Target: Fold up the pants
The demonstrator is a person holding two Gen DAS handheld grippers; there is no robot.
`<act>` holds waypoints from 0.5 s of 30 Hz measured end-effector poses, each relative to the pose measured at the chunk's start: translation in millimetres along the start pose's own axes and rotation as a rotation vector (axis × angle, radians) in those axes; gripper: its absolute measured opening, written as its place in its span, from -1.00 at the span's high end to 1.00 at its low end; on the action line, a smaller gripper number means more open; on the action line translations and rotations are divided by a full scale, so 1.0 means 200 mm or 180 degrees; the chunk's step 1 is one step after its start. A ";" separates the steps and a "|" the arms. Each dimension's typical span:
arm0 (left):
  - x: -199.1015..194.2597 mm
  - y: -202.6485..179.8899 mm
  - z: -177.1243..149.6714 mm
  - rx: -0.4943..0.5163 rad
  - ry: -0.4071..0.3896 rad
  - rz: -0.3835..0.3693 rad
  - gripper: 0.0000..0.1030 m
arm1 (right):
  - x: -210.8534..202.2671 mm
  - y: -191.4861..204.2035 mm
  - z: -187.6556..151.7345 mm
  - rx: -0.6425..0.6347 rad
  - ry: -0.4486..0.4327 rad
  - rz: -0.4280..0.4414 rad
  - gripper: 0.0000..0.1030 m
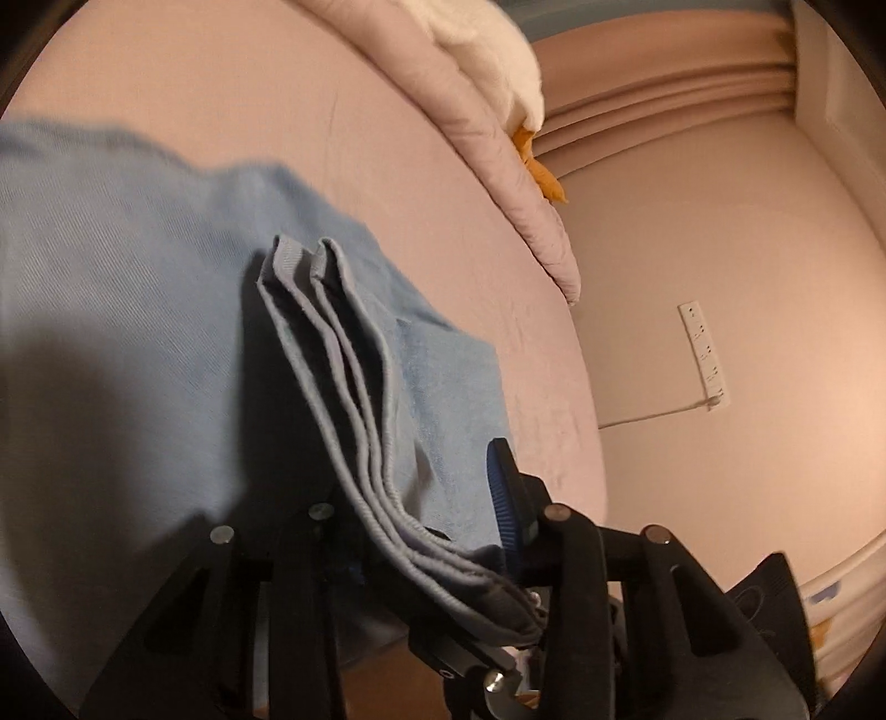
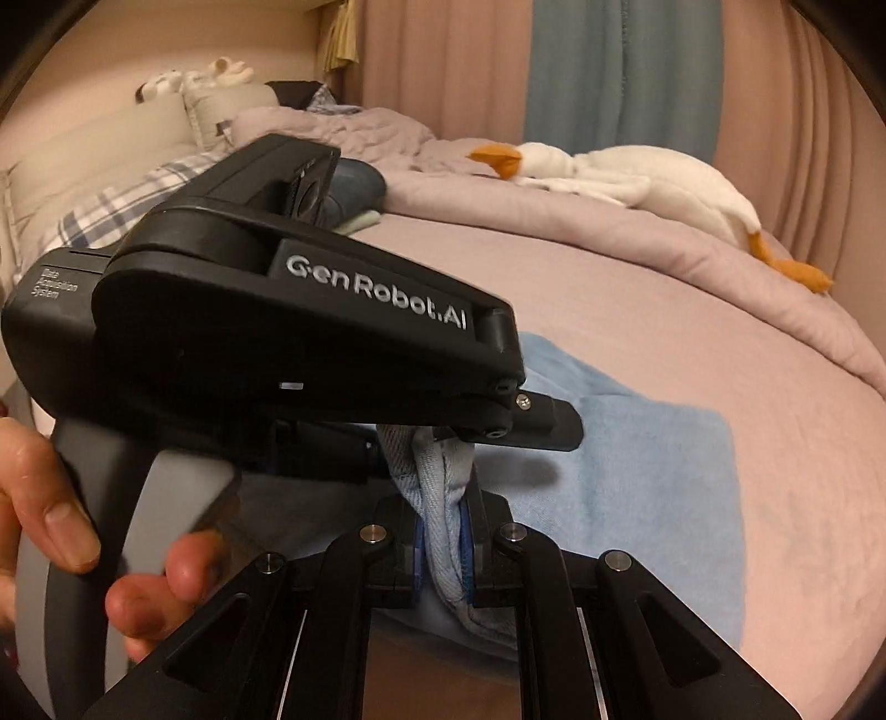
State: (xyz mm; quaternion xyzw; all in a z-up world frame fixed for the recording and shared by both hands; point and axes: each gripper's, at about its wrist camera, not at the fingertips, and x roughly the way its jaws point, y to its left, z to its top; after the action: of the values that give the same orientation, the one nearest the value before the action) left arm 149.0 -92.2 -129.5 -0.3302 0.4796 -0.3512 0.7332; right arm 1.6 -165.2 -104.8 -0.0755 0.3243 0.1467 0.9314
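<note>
Showing both grippers closed on light blue pants (image 1: 138,288) above a bed (image 1: 387,138) covered with a pink sheet. Left wrist view: the left gripper (image 1: 421,531) pinches a stack of hemmed cloth edges (image 1: 354,387), several layers thick, that stand up between its fingers; one blue-padded finger (image 1: 501,487) shows on the right of the bundle, while the other is hidden behind the fabric. The rest of the pants spreads away to the left over the sheet. A pink quilt (image 1: 515,166) lies bunched along the far side of the bed, with a white plush goose (image 1: 498,44) on top of it, and a white power strip (image 1: 703,349) sits on the floor beside the bed.

Right wrist view: the right gripper (image 2: 443,559) is shut tight on a thick denim fold, blue pads pressing it from both sides. The left gripper's black body (image 2: 277,332), marked "GenRobot.AI", crosses the view just above, held by a bare hand (image 2: 83,543) at lower left, and grips the same bundle near the right gripper. Beyond, the pants (image 2: 637,471) lie flat on the sheet. The plush goose (image 2: 637,183) rests on the quilt (image 2: 554,216) farther back, before pink and blue curtains (image 2: 620,72).
</note>
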 end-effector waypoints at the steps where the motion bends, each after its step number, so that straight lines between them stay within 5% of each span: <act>1: -0.03 -0.01 0.01 0.0052 -0.0052 0.0013 0.33 | 0.00 0.02 0.02 -0.0003 -0.0025 0.0019 0.80; 4: -0.05 0.03 0.03 0.0121 -0.0057 0.0203 0.24 | 0.01 0.05 0.07 -0.0030 -0.0066 0.0087 0.80; 6: -0.03 0.12 0.02 0.0093 0.0101 0.0520 0.13 | 0.10 0.06 0.07 -0.0020 0.0142 0.0162 0.77; 9: -0.08 0.20 -0.01 0.0046 0.0051 0.0595 0.19 | 0.23 0.04 0.01 0.0150 0.0499 0.0393 0.35; 11: -0.15 0.19 -0.03 0.0154 -0.0028 0.0695 0.11 | 0.19 0.01 -0.04 0.0254 0.0473 0.0526 -0.08; 15: -0.27 0.15 -0.07 0.0526 -0.0161 0.1049 -0.07 | 0.04 -0.11 -0.09 0.0394 0.0430 0.0933 -0.16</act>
State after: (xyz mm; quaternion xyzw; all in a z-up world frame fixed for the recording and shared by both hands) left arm 126.8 -34.2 -133.0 -0.1945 0.4781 -0.2561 0.8173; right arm 4.5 -189.1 -123.2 0.0204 0.4021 0.2553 0.8790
